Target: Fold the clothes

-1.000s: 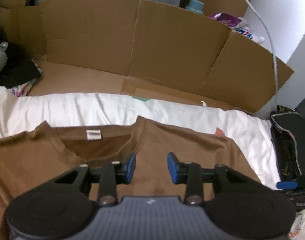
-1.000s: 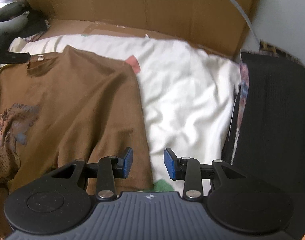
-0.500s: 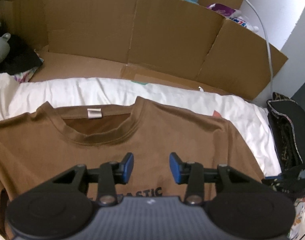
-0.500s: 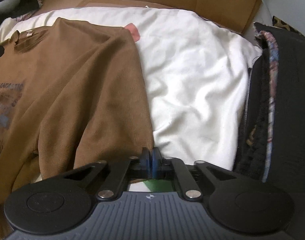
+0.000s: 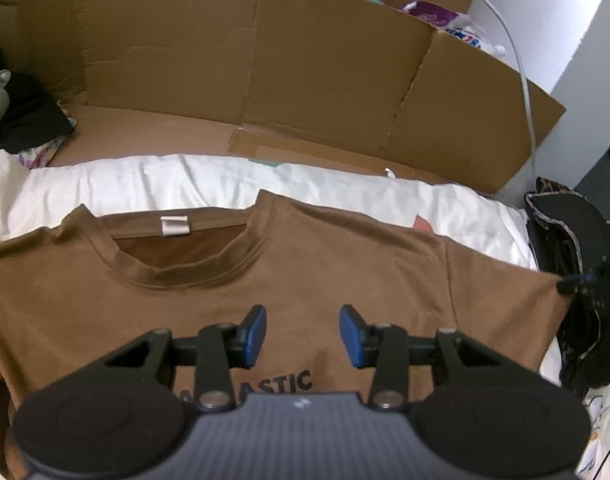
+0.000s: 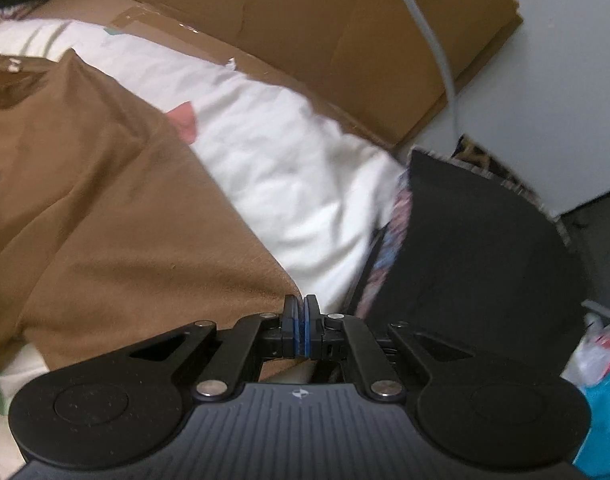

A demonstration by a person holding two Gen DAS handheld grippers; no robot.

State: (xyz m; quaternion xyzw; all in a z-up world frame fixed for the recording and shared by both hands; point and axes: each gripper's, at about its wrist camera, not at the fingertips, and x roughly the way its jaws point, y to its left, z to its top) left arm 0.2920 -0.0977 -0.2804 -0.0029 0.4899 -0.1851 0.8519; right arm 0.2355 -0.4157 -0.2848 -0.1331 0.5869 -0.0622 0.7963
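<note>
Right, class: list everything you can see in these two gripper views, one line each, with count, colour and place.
T-shirt: one, brown with dark lettering, spread flat on the sheet.
Sheet: one, white, under the T-shirt.
Cardboard: one flattened brown box, standing behind the sheet.
Cable: one, white, hanging in front of the cardboard's right end.
Dark pile: one, black with a patterned edge, right of the sheet.
Left gripper: one, black with blue pads, jaws apart above the shirt's chest.
Right gripper: one, black with blue pads, jaws shut on the T-shirt's sleeve edge.
</note>
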